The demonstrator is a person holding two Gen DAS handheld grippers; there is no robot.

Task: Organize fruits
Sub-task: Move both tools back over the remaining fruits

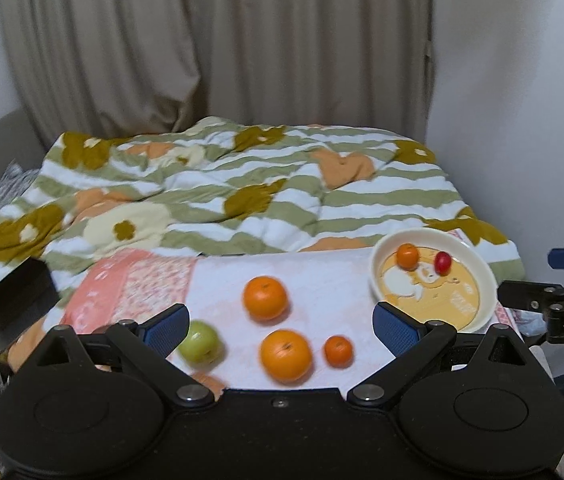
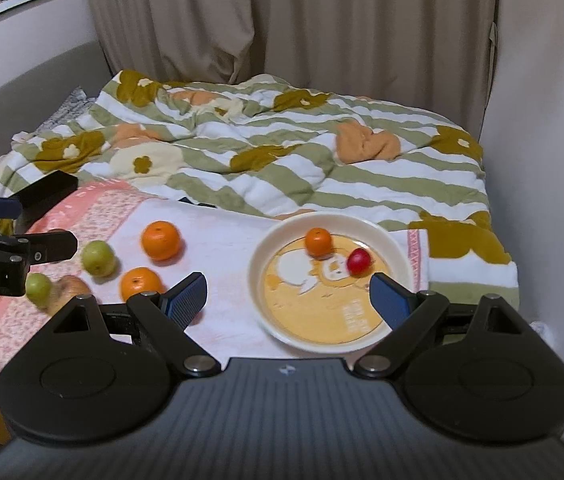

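Note:
A cream bowl (image 1: 485, 280) (image 2: 258, 268) with a cartoon print holds a small orange (image 1: 407, 256) (image 2: 318, 241) and a red fruit (image 1: 443, 262) (image 2: 359, 261). On the pink-and-white towel (image 1: 333, 280) lie two large oranges (image 1: 264, 298) (image 1: 285, 356), a small orange (image 1: 338, 351) and a green apple (image 1: 198, 345). The right wrist view shows two oranges (image 2: 160, 240) (image 2: 140, 282), two green apples (image 2: 98, 257) (image 2: 38, 288) and a pale peach-coloured fruit (image 2: 72, 290). My left gripper (image 1: 282, 328) is open above the fruits. My right gripper (image 2: 287, 296) is open over the bowl's near side.
A striped flowered quilt (image 1: 242, 184) (image 2: 282, 152) covers the bed behind the towel. Curtains (image 1: 222, 40) hang at the back and a wall stands on the right. A black object (image 1: 22, 292) lies at the towel's left edge.

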